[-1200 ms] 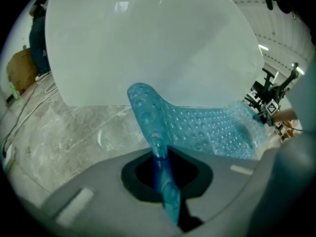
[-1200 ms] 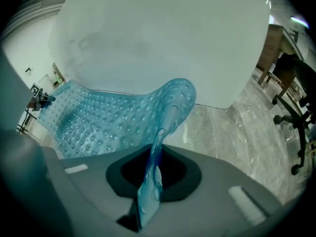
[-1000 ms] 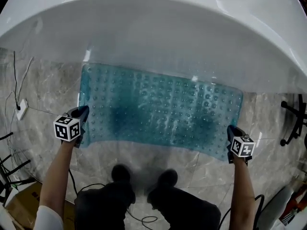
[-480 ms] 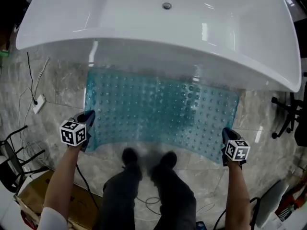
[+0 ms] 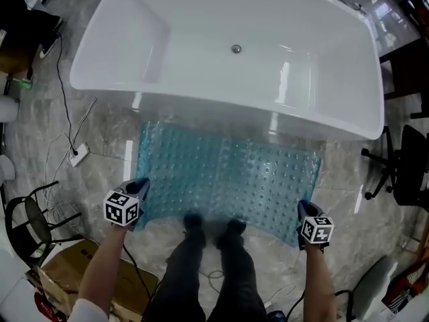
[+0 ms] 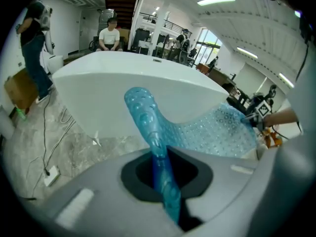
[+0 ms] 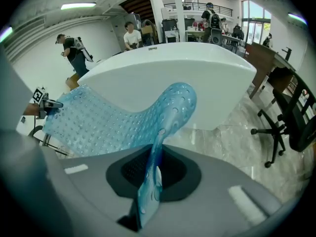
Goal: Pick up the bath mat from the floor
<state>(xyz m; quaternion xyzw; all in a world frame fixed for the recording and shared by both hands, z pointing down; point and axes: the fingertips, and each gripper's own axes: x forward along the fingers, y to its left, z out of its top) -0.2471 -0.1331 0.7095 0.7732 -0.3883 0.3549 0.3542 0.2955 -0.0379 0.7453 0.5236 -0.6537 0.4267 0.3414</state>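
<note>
Left gripper and right gripper each clenched on a corner of the bath mat. Mat spans between them, sagging beyond the jaws, probably off the floor. Risk: the thin pinched edge slips out under the mat's weight.

Head view: bright, even overhead light. Hard glare streaks on rim of glossy white oval bathtub. Mirror-like reflections on polished grey marble floor just below bathtub. Faint shadow under bathtub's near side. Translucent blue studded bath mat lets light through; dark shoes at its near edge smeared.

Both claw views: strong fisheye bend, black corners. Ceiling strip lights above bathtub, daylight windows behind bathtub. Grey housing round left claw and right claw soft, out of focus.
</note>
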